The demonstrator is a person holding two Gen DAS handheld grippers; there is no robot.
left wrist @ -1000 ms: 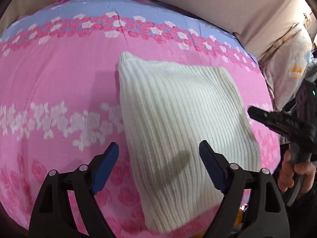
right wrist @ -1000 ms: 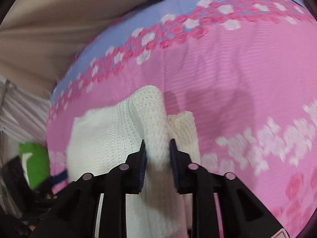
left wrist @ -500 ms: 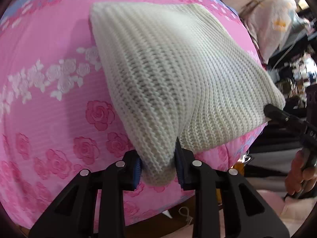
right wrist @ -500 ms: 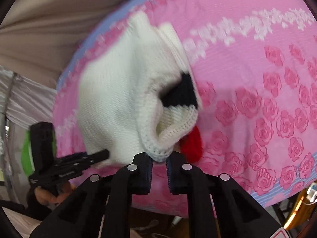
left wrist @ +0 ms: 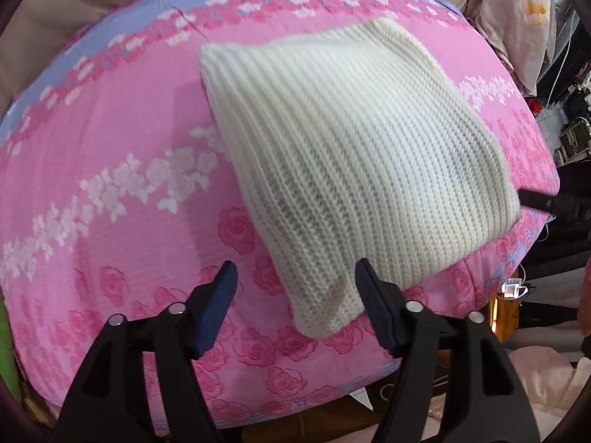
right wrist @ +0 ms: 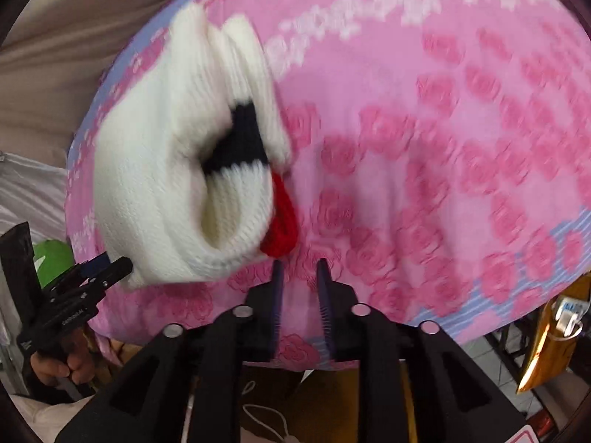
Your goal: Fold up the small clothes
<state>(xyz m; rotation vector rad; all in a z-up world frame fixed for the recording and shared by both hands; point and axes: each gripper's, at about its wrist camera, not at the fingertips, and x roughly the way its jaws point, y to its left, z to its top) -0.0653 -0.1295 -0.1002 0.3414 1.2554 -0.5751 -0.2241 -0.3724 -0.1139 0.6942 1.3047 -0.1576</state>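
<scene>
**Both grippers let go of the folded knit**

The cream knitted sweater [left wrist: 354, 155] lies folded in a rough square on the pink rose-print bedspread [left wrist: 110, 147]. The left gripper [left wrist: 293, 301] points steeply down at its near corner; its jaws are opening, and that corner sits between the blue pads without being pressed. The right gripper [right wrist: 300, 278] hangs over bare bedspread, jaws spreading with nothing between them; the sweater's open folded end, showing a black stripe [right wrist: 240, 140] and a red trim [right wrist: 282, 221], lies ahead and to the left of its tips, just beside them. The fold's long edge runs away from both tools toward the far side of the bed. Judged from this, the left gripper is the nearer one for any further tuck or straightening.
</scene>
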